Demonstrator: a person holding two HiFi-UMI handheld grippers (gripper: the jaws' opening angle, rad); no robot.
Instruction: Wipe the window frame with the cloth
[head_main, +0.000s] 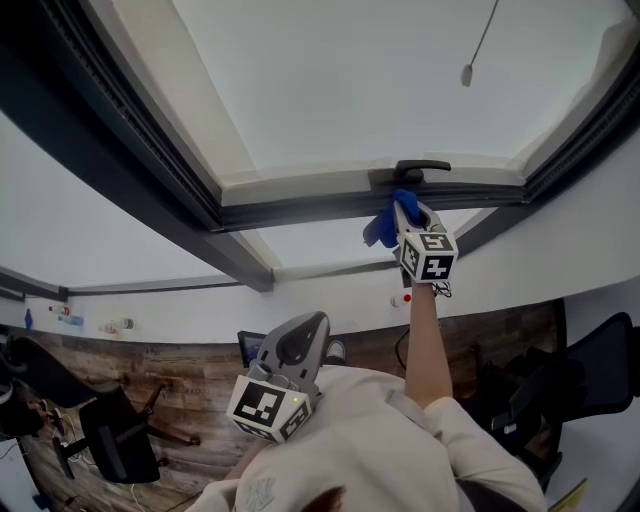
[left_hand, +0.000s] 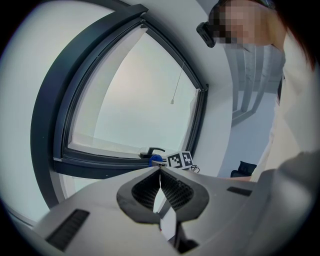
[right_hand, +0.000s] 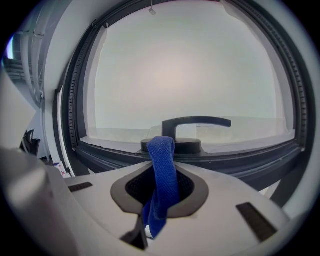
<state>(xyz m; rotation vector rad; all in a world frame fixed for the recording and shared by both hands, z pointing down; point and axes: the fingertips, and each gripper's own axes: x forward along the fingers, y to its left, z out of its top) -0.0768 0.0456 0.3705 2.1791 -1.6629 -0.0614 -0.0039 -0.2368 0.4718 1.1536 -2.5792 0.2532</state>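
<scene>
A dark grey window frame (head_main: 330, 205) crosses the head view, with a black handle (head_main: 422, 168) on its lower rail. My right gripper (head_main: 405, 215) is raised to that rail just below the handle and is shut on a blue cloth (head_main: 383, 225). In the right gripper view the cloth (right_hand: 162, 170) loops up out of the jaws right in front of the handle (right_hand: 195, 125) and the frame (right_hand: 235, 162). My left gripper (head_main: 300, 345) hangs low by the person's chest, shut with nothing in it. From the left gripper view the cloth (left_hand: 155, 160) shows as a small blue spot at the frame (left_hand: 100, 162).
A blind cord with a small weight (head_main: 467, 73) hangs in front of the glass. White wall surrounds the window. Below lie a wooden floor (head_main: 190, 370) and dark office chairs (head_main: 110, 430) (head_main: 590, 370). The person's arm (head_main: 425, 340) reaches up to the right gripper.
</scene>
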